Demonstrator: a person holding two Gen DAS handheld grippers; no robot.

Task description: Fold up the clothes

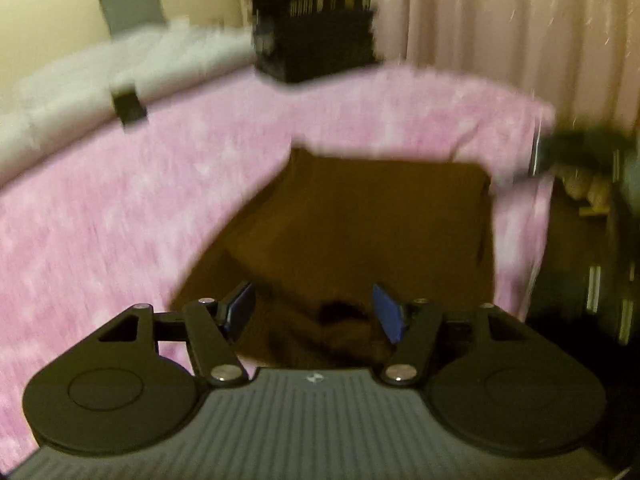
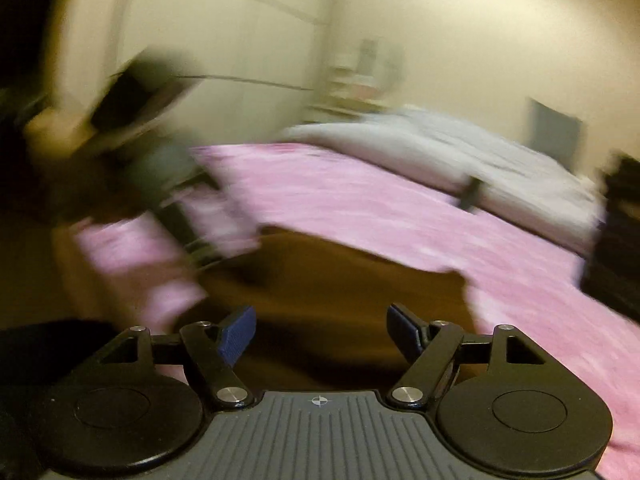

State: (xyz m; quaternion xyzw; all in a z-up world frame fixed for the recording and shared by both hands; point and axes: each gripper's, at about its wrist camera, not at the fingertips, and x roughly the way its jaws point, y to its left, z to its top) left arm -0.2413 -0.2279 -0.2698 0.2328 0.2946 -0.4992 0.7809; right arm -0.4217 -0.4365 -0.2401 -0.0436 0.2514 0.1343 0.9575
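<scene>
Likely a bedroom: bed (image 2: 360, 200), curtains (image 1: 500, 12).

Brown garment (image 1: 372, 216), plain, no pattern seen. Pink blanket (image 1: 120, 208) mottled with paler pink-white patches. White bedding (image 2: 480, 160) noted behind it. Curtain (image 1: 500, 16) pale pink, vertically striped by folds. Crate (image 1: 316, 24) black. Gripper pads (image 1: 242, 308) blue on black arms. Walls (image 2: 460, 40) cream.

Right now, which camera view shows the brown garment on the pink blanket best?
The left wrist view: the brown garment fills the centre and its folded outline is readable despite blur. The right wrist view shows only a dark, smeared strip of it beyond the open tool.
</scene>
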